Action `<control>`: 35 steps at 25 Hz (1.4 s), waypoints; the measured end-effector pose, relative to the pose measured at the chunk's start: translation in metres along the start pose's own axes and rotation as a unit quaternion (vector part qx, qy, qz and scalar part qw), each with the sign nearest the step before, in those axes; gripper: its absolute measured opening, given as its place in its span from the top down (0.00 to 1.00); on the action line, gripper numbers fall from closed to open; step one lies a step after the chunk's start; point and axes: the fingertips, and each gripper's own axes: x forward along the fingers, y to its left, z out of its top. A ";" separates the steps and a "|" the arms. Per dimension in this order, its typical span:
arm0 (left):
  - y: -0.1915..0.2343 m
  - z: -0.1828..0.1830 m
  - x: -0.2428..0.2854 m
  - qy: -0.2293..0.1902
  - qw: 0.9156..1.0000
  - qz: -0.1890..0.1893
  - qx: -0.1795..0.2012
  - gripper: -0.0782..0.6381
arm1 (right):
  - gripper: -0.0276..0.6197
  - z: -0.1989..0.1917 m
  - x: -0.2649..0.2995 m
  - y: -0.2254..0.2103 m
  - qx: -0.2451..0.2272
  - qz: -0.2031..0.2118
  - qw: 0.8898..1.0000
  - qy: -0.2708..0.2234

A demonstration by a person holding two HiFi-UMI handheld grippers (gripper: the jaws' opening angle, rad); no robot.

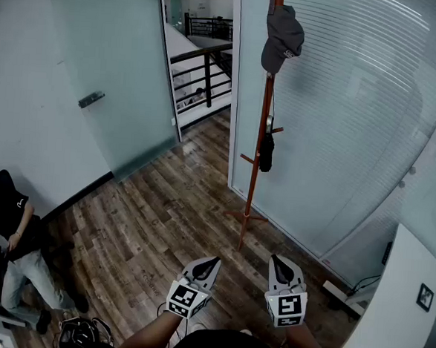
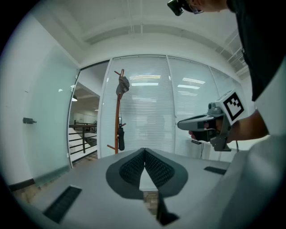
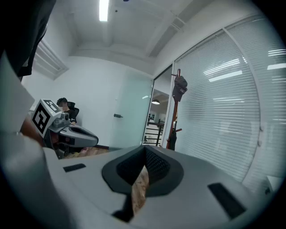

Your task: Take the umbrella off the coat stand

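Note:
A tall reddish-brown coat stand [image 1: 258, 157] rises in front of the frosted glass wall. A small black folded umbrella [image 1: 266, 151] hangs from a low peg on it, and a dark grey cap [image 1: 282, 39] hangs near the top. Both grippers are held low and close to me, well short of the stand. My left gripper [image 1: 213, 261] and my right gripper [image 1: 278, 261] are shut with nothing between the jaws. The left gripper view shows the stand [image 2: 118, 116] with the umbrella [image 2: 120, 138] far ahead; the right gripper view shows the stand [image 3: 172, 117] ahead right of centre.
Wooden floor [image 1: 156, 210] stretches between me and the stand. A glass door [image 1: 121, 73] with a handle stands at the left, with an open doorway and a black railing [image 1: 202, 75] beyond. A person [image 1: 12, 244] sits at the left. A white table [image 1: 402, 309] is at the lower right.

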 end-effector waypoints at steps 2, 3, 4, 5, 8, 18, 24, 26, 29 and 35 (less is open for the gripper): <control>-0.005 0.013 0.001 -0.038 0.999 -0.009 0.013 0.88 | 0.95 0.002 0.001 -0.003 -0.009 0.002 1.000 0.002; -0.005 0.018 0.003 -0.051 0.999 -0.010 0.019 0.88 | 0.95 0.004 0.003 -0.006 -0.011 0.001 1.000 0.001; -0.003 0.022 0.006 -0.058 0.998 -0.008 0.021 0.88 | 0.95 0.005 0.005 -0.009 -0.011 -0.001 1.000 0.000; 0.000 0.025 0.009 -0.062 0.998 -0.005 0.017 0.88 | 0.95 0.006 0.008 -0.012 -0.009 -0.003 1.000 0.000; 0.004 0.025 0.011 -0.064 0.998 -0.001 -0.017 0.88 | 0.95 0.001 0.012 -0.016 0.030 -0.004 1.000 0.008; 0.005 0.020 0.009 -0.052 0.998 0.003 -0.024 0.88 | 0.95 0.011 0.018 -0.015 0.067 -0.021 0.997 -0.021; 0.016 0.020 -0.009 -0.054 0.998 -0.001 -0.029 0.88 | 0.95 0.017 0.016 -0.006 0.073 -0.038 0.996 -0.032; 0.023 0.015 -0.016 -0.051 0.998 -0.001 -0.032 0.88 | 0.95 0.017 0.016 0.000 0.073 -0.043 0.996 -0.032; 0.032 0.007 -0.023 -0.042 0.999 -0.007 -0.032 0.88 | 0.95 0.016 0.016 0.010 0.074 -0.052 0.995 -0.031; 0.035 -0.002 -0.023 -0.022 0.999 -0.035 -0.029 0.88 | 0.95 0.014 0.014 0.008 0.073 -0.070 0.995 -0.023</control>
